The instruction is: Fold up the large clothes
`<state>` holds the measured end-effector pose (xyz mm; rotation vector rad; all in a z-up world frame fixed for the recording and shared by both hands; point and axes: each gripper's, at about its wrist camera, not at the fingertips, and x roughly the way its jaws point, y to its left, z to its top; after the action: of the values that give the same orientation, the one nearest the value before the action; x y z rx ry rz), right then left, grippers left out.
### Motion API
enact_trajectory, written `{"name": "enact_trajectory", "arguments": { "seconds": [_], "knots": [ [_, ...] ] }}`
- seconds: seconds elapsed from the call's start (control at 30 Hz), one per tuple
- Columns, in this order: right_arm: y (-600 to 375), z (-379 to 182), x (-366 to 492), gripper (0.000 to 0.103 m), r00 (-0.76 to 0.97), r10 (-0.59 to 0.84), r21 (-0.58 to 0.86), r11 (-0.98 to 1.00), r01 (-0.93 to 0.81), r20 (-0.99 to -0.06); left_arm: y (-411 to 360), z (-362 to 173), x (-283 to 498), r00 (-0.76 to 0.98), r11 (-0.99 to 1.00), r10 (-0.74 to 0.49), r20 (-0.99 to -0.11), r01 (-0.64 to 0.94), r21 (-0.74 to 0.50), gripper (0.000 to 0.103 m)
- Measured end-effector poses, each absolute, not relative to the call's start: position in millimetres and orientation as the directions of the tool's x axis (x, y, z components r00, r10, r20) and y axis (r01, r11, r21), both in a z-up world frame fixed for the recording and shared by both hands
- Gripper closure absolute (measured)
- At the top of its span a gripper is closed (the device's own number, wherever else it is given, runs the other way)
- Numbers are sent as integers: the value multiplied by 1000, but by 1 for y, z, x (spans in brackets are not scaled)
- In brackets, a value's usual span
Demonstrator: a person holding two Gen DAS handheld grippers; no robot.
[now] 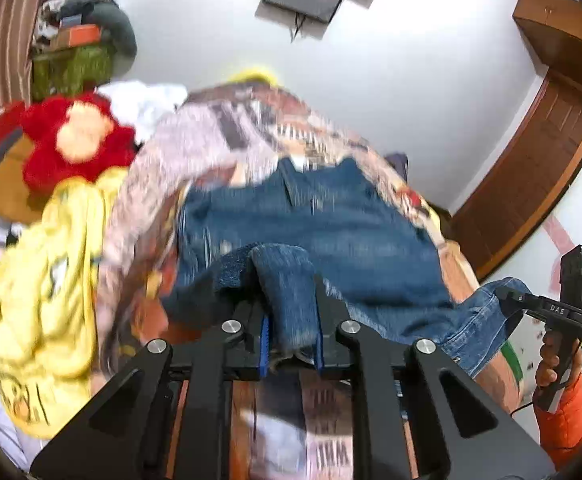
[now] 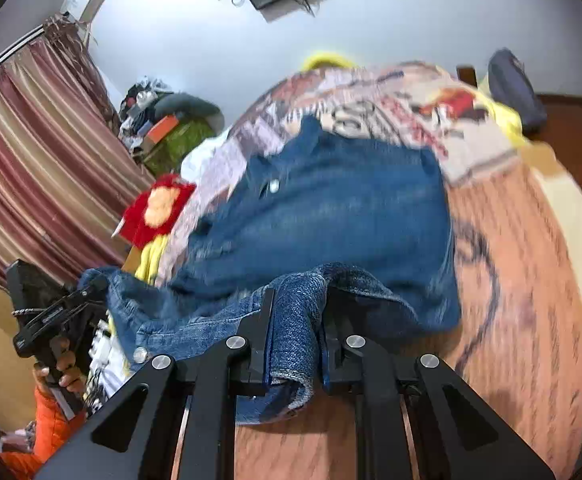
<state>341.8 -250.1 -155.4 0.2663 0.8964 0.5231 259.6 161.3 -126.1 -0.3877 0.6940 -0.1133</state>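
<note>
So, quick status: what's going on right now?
Left gripper and right gripper both shut on denim garment. Garment spread over patterned bedspread. Yellow cloth beside it.

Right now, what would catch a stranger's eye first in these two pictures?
A blue denim jacket spread over the patterned bedspread, with each gripper's black fingers pinching a fold of its near edge: left gripper, right gripper. To the left, a bright red plush toy sits above a yellow garment.

White letters "DAS" stand on the black body of the right claw (image 1: 505, 294), seen from the left wrist view. Print on the patterned bedspread (image 2: 371, 120) and the yellow cloth (image 1: 47, 280) is too blurred to read.
</note>
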Motion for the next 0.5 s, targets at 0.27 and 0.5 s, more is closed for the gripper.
{"name": "enact_trajectory", "arguments": {
  "seconds": [0.27,0.5],
  "knots": [
    [-239,-130,415,90,584,486,361,874,-325,-650,175,-115,318,827,937,-137,-545,-71,-343,92],
    [-229,-135,486,90,609,440,337,898,-283,-660,189,-131,390,813,931,-98,-573,-128,-341,92]
  ]
}}
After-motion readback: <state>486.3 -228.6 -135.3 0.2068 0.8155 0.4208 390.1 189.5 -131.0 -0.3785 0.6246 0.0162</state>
